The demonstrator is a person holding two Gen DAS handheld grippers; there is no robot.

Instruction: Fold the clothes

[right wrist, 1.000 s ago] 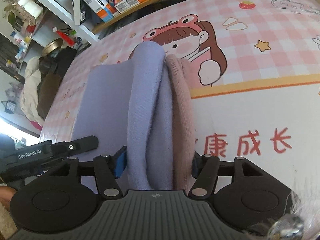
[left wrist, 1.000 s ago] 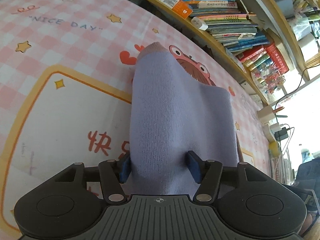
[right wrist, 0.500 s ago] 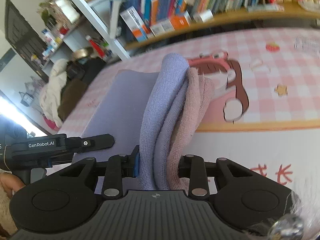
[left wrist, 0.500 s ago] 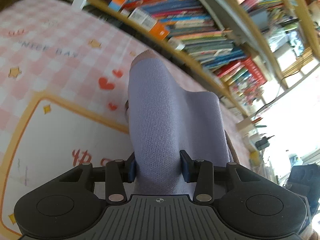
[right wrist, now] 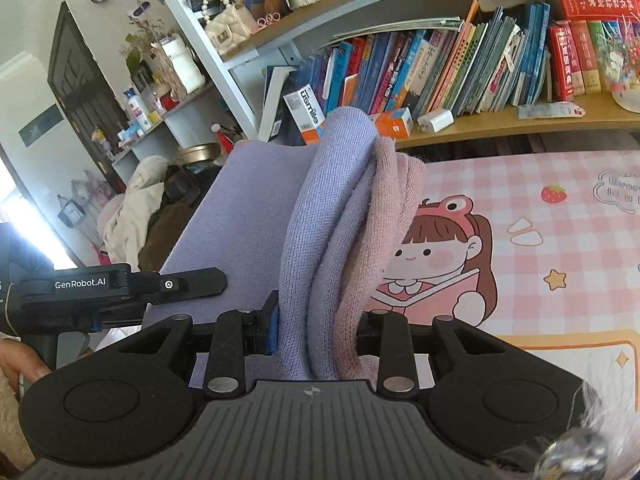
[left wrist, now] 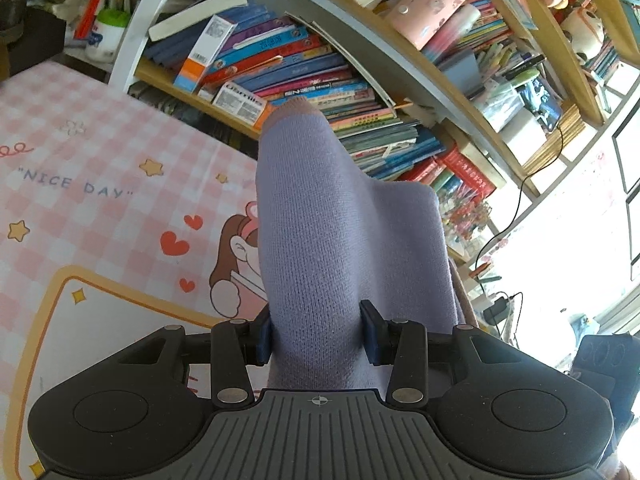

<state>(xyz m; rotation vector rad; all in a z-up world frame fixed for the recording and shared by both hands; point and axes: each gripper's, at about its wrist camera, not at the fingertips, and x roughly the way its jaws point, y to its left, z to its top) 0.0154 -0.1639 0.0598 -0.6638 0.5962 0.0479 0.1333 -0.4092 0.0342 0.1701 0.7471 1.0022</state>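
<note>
A lavender knit garment (left wrist: 344,240) with a dusty pink trim is held up off the table between both grippers. My left gripper (left wrist: 318,338) is shut on a thick fold of it. My right gripper (right wrist: 316,330) is shut on a bunched edge of the same garment (right wrist: 332,220), lavender on the left and pink on the right. The cloth stretches flat between the two grippers. The left gripper's body shows in the right wrist view (right wrist: 120,286), level with the right one and to its left.
A pink checked tablecloth (left wrist: 88,200) with a cartoon girl print (right wrist: 436,256) covers the table below. Bookshelves packed with books (right wrist: 460,64) stand right behind the table. A pile of clothes (right wrist: 132,204) lies off the table's left end.
Both grippers have closed on the garment and lifted it up off the table. The views have tilted up from the tablecloth toward the bookshelves.
</note>
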